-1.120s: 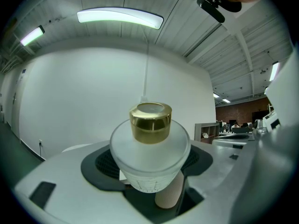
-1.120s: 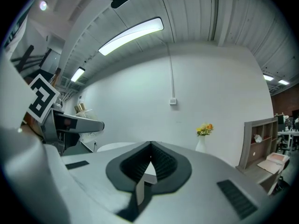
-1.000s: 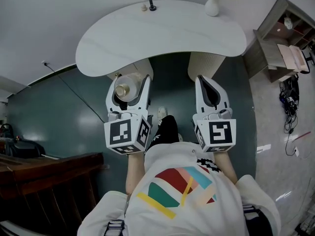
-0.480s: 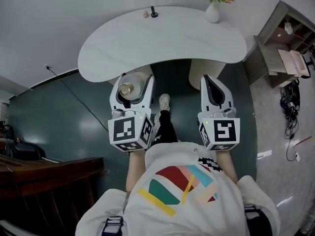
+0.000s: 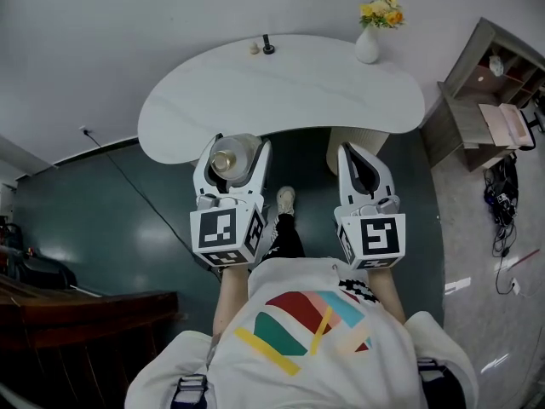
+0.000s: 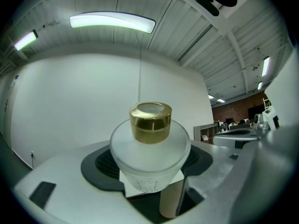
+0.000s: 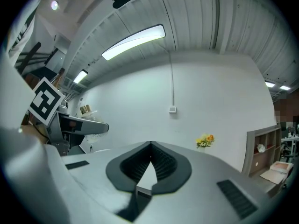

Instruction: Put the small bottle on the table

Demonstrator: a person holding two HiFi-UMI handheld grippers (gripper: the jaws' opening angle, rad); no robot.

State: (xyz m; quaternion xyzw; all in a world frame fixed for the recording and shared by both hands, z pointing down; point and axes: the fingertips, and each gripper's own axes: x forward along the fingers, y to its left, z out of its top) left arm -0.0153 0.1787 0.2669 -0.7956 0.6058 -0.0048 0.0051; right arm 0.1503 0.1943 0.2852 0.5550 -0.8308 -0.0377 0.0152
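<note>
Small bottle (image 6: 150, 143), frosted and gold-capped, stands upright clamped in the left tool (image 5: 238, 146) at the near edge of the worktop (image 5: 289, 92), not yet set down. Right tool (image 5: 352, 152) is closed, empty. Risk: the smooth rounded body slips, or the bottle strikes the edge.

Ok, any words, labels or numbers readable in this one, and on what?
No readable text anywhere.
Left cube, right cube: square marker patterns only, no letters or digits.
Bottle: faint marks low on the frosted glass, too faint to read.
Shirt: coloured shapes, no words.
</note>
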